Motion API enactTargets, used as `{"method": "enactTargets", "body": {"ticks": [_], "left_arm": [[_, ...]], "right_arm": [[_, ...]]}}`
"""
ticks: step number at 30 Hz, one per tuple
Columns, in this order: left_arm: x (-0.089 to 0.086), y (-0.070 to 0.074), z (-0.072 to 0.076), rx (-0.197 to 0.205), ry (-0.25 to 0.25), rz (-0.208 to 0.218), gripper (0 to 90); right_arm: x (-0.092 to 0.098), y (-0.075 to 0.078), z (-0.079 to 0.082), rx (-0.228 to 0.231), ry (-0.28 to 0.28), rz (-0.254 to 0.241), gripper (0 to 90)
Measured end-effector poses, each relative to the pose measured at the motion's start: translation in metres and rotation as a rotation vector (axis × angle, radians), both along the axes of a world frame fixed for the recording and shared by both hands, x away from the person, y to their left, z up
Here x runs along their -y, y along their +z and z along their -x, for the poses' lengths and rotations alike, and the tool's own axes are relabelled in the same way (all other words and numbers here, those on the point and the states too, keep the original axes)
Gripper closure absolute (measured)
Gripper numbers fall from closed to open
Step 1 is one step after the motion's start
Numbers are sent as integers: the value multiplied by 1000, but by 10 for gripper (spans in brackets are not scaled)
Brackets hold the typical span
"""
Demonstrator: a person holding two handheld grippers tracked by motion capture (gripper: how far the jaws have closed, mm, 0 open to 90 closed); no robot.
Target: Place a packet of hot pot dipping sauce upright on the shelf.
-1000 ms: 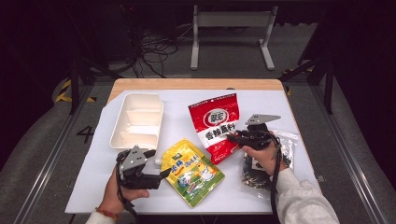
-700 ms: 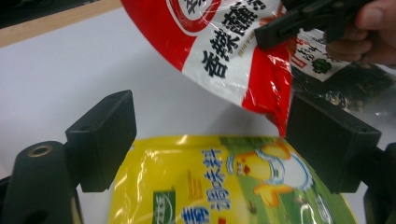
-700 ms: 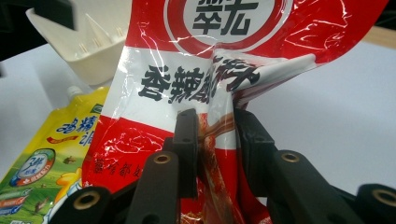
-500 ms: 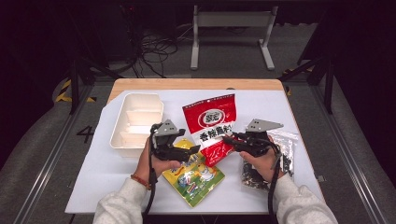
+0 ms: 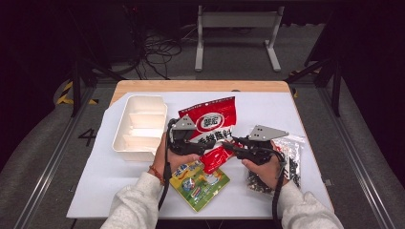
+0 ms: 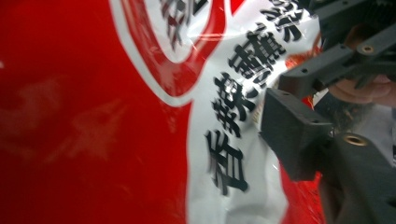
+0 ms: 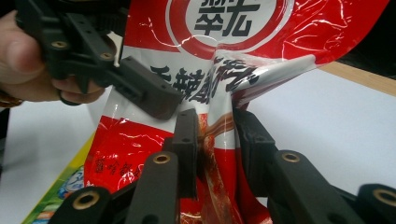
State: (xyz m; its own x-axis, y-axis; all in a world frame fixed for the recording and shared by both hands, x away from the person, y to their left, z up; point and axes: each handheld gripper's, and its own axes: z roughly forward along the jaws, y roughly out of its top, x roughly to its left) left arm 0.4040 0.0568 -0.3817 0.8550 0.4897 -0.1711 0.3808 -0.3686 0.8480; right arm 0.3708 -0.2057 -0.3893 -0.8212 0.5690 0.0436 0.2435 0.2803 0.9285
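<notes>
The red bag point(image 5: 210, 129) looks light, soft and slippery. It is pinched at 6 o'clock by the right tool point(image 7: 215, 140). The left tool point(image 5: 203, 148) has just been closing at 9 o'clock; whether it holds is unclear.

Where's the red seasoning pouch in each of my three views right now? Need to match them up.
High view: red pouch at table centre, between the left gripper and the right gripper.
Left gripper view: red pouch across the left and middle.
Right gripper view: red pouch centre, pinched in the right gripper.
Shared landmark: its black lettering on the white band.
</notes>
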Motion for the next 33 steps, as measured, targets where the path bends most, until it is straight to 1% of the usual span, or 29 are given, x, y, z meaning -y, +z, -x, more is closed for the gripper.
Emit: {"method": "enactTargets", "body": {"ticks": [1,2,3,4,5,7,9,10,13,14,15,17,20,21,22,23,24,25,26,27,29,31,32,33], "left_arm": [[0,0,0,3,-6,0,410],[2,1,1,18,-12,-4,477],[2,1,1,18,-12,-4,510],[2,3,1,28,-18,-8,552],[2,3,1,39,-23,-9,552],[2,5,3,71,-24,-4,690],[0,6,4,97,-34,17,784],[-1,6,5,105,-36,20,859],[-1,9,8,149,-33,3,877],[-1,10,9,163,-32,-2,880],[-1,11,10,170,-31,3,880],[-2,12,11,184,-42,-2,881],[-2,13,11,191,-42,-13,883],[-3,13,11,196,-49,-14,884],[-4,15,12,204,-52,-15,885],[-4,15,12,204,-52,-15,885],[-5,17,12,212,-51,-19,885],[-6,18,13,218,-53,-22,885],[-7,19,13,219,-54,-23,885],[-10,22,13,225,-48,-26,885],[-12,23,12,231,-45,-29,885],[-15,25,12,234,-38,-24,886],[-17,27,12,238,-38,-28,886],[-19,28,12,241,-35,-28,886]], "right_arm": [[0,0,0,4,1,0,710],[-2,0,1,18,-4,10,710],[-2,0,1,18,-4,10,710],[-3,-1,2,23,-6,16,710],[-3,-1,2,23,-6,16,710],[-3,-2,2,31,-10,24,708],[-4,-3,2,41,-19,38,702],[-4,-4,2,44,-19,49,697],[-6,-5,3,44,-29,59,691],[-6,-5,2,40,-34,53,689],[-6,-5,2,41,-34,53,686],[-3,-5,1,36,-37,44,669],[-1,-5,0,28,-45,42,657],[0,-5,0,28,-46,39,651],[1,-5,-1,17,-51,41,568],[1,-5,-1,17,-51,41,568],[1,-5,-1,14,-55,45,524],[1,-5,-1,7,-58,57,517],[2,-5,0,4,-53,61,490],[5,-4,1,4,-59,71,441],[6,-3,1,4,-66,73,436],[12,-1,3,3,-69,68,376],[16,1,4,-11,-75,79,332],[16,1,4,-11,-75,79,332]]}}
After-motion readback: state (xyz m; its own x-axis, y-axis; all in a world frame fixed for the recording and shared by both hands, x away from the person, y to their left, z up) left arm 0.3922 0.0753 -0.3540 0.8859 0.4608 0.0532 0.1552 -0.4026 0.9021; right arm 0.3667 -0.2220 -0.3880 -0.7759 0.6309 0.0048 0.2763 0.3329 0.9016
